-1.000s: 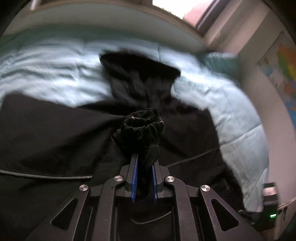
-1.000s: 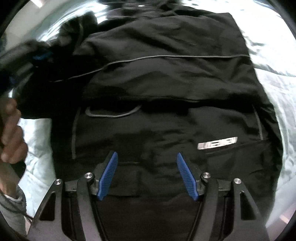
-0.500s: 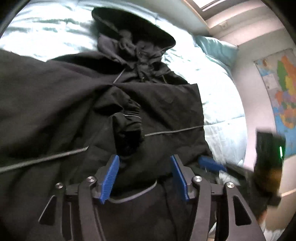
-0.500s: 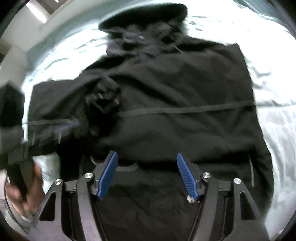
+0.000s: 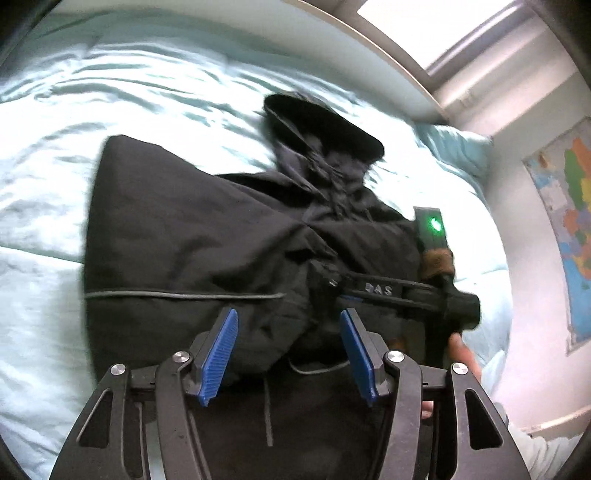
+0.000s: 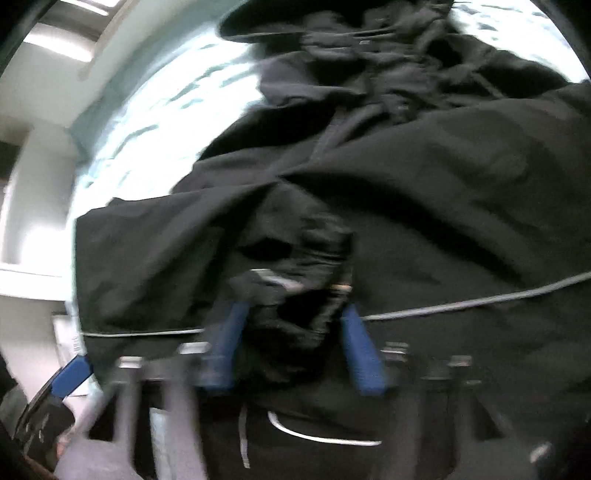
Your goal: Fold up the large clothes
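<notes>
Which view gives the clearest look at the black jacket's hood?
The left wrist view. There the black jacket's hood lies whole and fairly sharp against the pale blue bedsheet, above the open left tool. In the right wrist view the hood is motion-blurred and cut by the top edge.

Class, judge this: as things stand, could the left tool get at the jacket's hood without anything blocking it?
Probably yes. The left tool is open and empty, and the hood lies uncovered on the bed ahead, across the jacket.
</notes>
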The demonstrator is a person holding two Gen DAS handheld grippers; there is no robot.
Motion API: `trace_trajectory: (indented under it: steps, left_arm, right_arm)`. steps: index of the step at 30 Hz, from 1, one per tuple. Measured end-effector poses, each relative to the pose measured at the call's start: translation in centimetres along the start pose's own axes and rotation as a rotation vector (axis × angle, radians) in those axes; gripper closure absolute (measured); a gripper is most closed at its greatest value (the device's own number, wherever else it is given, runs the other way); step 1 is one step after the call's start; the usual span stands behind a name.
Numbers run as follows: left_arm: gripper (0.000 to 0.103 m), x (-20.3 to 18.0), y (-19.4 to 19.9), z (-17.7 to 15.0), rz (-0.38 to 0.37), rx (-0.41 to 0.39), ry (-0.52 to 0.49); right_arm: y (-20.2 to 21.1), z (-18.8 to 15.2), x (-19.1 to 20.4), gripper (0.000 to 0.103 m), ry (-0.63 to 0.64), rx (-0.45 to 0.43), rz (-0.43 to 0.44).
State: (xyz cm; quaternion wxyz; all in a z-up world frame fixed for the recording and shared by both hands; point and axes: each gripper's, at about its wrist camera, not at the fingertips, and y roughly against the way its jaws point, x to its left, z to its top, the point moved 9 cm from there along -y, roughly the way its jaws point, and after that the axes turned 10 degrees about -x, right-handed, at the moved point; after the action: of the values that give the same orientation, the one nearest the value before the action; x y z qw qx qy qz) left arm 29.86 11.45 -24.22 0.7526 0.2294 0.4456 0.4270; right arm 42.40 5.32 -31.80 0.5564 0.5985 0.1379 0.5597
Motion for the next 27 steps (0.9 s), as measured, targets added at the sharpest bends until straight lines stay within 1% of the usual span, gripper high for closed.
trace_trajectory:
  steps: [3, 5, 7, 9, 12, 14, 15, 16, 18, 20, 21, 23, 24, 25, 27]
  left_arm:
    - [0.044, 1.0, 0.5, 1.2, 0.059, -0.041, -0.015]
    - [0.044, 1.4, 0.8, 2.0, 0.087, -0.057, -0.029]
    - [0.044, 1.6, 1.1, 2.8, 0.093, -0.071, -0.039]
    - [0.044, 1.2, 0.8, 3.5, 0.093, -0.077, -0.054]
    - [0.044, 0.0, -0.2, 4.0, 0.070, -0.075, -0.074]
    - [0.044, -1.1, -1.2, 3.9, 0.048, -0.061, -0.087]
    - [0.044, -1.8, -2.0, 3.7, 0.028, -0.047, -0.094]
    - [0.044, -2.5, -3.1, 3.4, 0.010, -0.027, -0.102]
    - [0.044, -3.8, -5.9, 2.3, -0.002, 0.016, -0.135]
    - [0.044, -4.6, -8.8, 0.8, 0.010, 0.069, -0.162]
    - [0.044, -4.5, -10.8, -0.2, 0.035, 0.110, -0.178]
    - [0.044, -3.9, -13.6, -1.8, 0.087, 0.156, -0.197]
    - [0.044, -3.6, -14.9, -2.4, 0.119, 0.163, -0.224]
    - [0.044, -3.4, -15.6, -2.8, 0.134, 0.165, -0.241]
    - [0.044, -3.0, -16.6, -3.2, 0.151, 0.166, -0.259]
  right_arm:
    - [1.5, 0.2, 1.0, 0.074, 0.081, -0.063, -0.039]
    - [3.1, 0.4, 1.4, 0.076, 0.116, -0.101, -0.056]
    - [5.8, 0.9, 1.1, 0.077, 0.143, -0.150, -0.082]
    - [8.8, 1.7, 0.2, 0.077, 0.171, -0.206, -0.131]
    - [14.1, 3.3, -2.5, 0.077, 0.210, -0.288, -0.224]
    - [17.5, 4.5, -4.6, 0.077, 0.243, -0.338, -0.288]
    - [19.4, 5.3, -6.2, 0.077, 0.262, -0.360, -0.335]
    - [20.4, 5.8, -7.4, 0.077, 0.270, -0.370, -0.364]
    - [21.9, 6.6, -10.2, 0.077, 0.282, -0.364, -0.410]
    - [21.3, 6.7, -13.0, 0.077, 0.282, -0.333, -0.438]
    - [20.4, 6.7, -14.9, 0.077, 0.268, -0.306, -0.447]
    - [18.1, 6.4, -17.7, 0.077, 0.227, -0.256, -0.432]
    - [16.6, 6.2, -19.2, 0.077, 0.209, -0.229, -0.431]
    - [14.8, 5.8, -20.8, 0.077, 0.191, -0.192, -0.443]
    - [12.3, 4.8, -23.1, 0.075, 0.156, -0.145, -0.454]
